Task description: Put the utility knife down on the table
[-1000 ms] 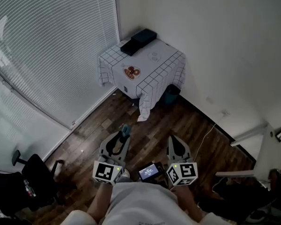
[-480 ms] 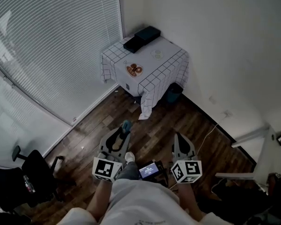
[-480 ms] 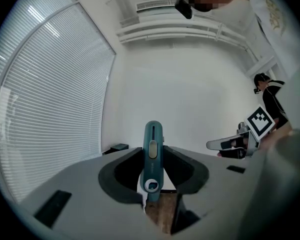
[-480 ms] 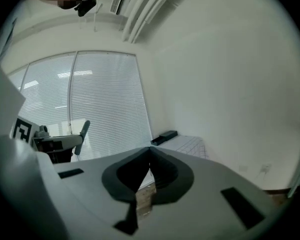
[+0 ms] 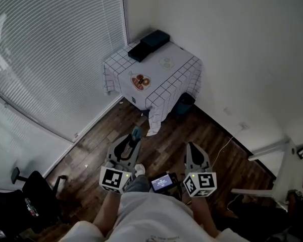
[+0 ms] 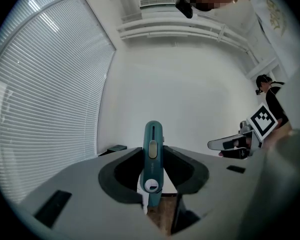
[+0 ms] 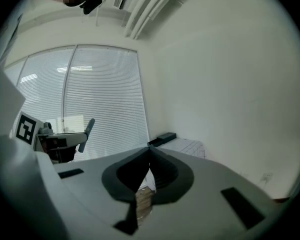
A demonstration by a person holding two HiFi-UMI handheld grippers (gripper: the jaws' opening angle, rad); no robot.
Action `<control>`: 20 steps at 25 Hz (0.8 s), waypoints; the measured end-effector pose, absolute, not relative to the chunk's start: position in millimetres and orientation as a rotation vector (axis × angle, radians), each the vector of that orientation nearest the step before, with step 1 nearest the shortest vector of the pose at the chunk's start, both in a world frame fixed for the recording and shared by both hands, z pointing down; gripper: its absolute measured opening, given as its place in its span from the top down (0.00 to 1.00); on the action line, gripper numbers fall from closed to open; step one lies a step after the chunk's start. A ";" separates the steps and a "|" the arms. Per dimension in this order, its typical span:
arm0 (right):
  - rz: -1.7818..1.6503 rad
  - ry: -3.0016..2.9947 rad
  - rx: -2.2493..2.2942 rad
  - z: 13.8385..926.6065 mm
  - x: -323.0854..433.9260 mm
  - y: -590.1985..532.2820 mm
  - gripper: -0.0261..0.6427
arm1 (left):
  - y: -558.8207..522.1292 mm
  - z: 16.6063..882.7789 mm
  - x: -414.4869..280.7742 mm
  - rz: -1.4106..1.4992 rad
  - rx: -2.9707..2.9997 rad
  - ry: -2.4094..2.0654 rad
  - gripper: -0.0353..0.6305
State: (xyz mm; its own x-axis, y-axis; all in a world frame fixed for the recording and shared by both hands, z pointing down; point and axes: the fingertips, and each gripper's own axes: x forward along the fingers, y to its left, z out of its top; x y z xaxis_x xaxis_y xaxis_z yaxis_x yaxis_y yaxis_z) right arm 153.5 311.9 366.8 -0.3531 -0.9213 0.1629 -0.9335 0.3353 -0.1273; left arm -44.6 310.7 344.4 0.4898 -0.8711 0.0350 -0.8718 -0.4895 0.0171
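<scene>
The teal utility knife (image 6: pixel 153 154) stands upright between the jaws of my left gripper (image 6: pixel 153 151), which is shut on it. In the head view the left gripper (image 5: pixel 133 139) is held over the wooden floor with the utility knife (image 5: pixel 136 133) sticking out at its tip. My right gripper (image 5: pixel 193 152) is beside it, and its jaws meet at the tip with nothing between them (image 7: pixel 150 153). The table (image 5: pixel 178 75), covered by a white checked cloth, stands in the corner well ahead of both grippers.
On the table lie two dark boxes (image 5: pixel 149 44), a plate with food (image 5: pixel 140 79) and a pale plate (image 5: pixel 165 62). A dark bin (image 5: pixel 184 103) sits under it. Window blinds (image 5: pixel 50 59) fill the left. A black chair (image 5: pixel 35 198) stands at lower left.
Both grippers have moved a little forward towards the table, and a shoe has come into view between them. The knife stays in the left gripper.
</scene>
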 end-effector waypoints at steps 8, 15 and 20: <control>0.290 -2.500 1.795 361.7 139.8 245.6 0.95 | 241.0 348.9 -60.9 0.049 2.678 -1.540 0.74; 0.287 -2.483 1.803 359.6 122.2 199.5 0.95 | 191.7 348.6 -81.5 0.039 2.664 -1.521 0.74; 0.302 -2.472 1.813 364.6 109.1 171.0 0.95 | 158.4 350.3 -95.8 0.052 2.680 -1.518 0.74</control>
